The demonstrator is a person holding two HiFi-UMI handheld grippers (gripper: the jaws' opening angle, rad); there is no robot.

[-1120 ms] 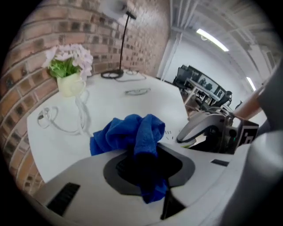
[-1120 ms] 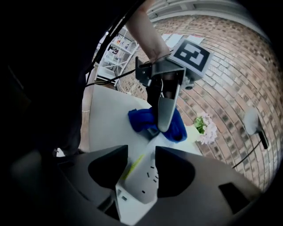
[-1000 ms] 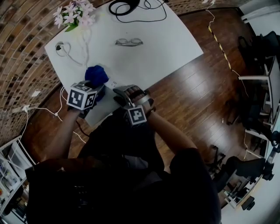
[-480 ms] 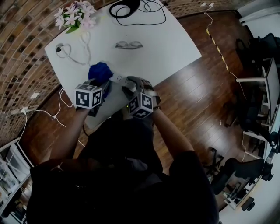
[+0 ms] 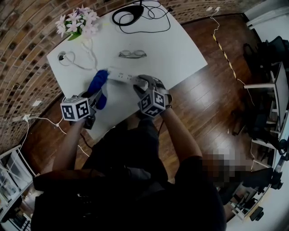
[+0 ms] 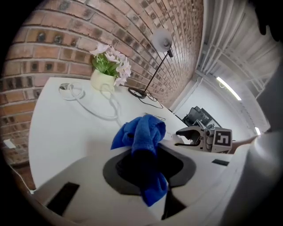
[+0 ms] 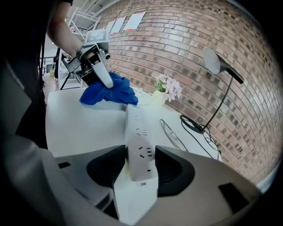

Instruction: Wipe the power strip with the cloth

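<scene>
A white power strip (image 5: 121,75) runs leftward across the white table (image 5: 180,49) from my right gripper (image 5: 141,83) to the blue cloth (image 5: 98,83). The right gripper (image 7: 139,164) is shut on the strip's near end (image 7: 136,128); its jaws have just closed a little on it. My left gripper (image 5: 95,94) is shut on the blue cloth (image 6: 143,132), which bunches out of its jaws (image 6: 143,170) and lies over the strip's far end. In the right gripper view the cloth (image 7: 108,93) sits under the left gripper (image 7: 100,67).
A vase of pink flowers (image 5: 75,21) stands at the table's far left, with a white cable (image 5: 72,59) beside it. Glasses (image 5: 132,54) lie mid-table. A black lamp base and cord (image 5: 133,10) are at the far edge. Wooden floor (image 5: 203,99) lies to the right.
The right gripper has moved up and to the right with the power strip. The left gripper has pulled back to the lower left, dragging the cloth to the strip's left end.
</scene>
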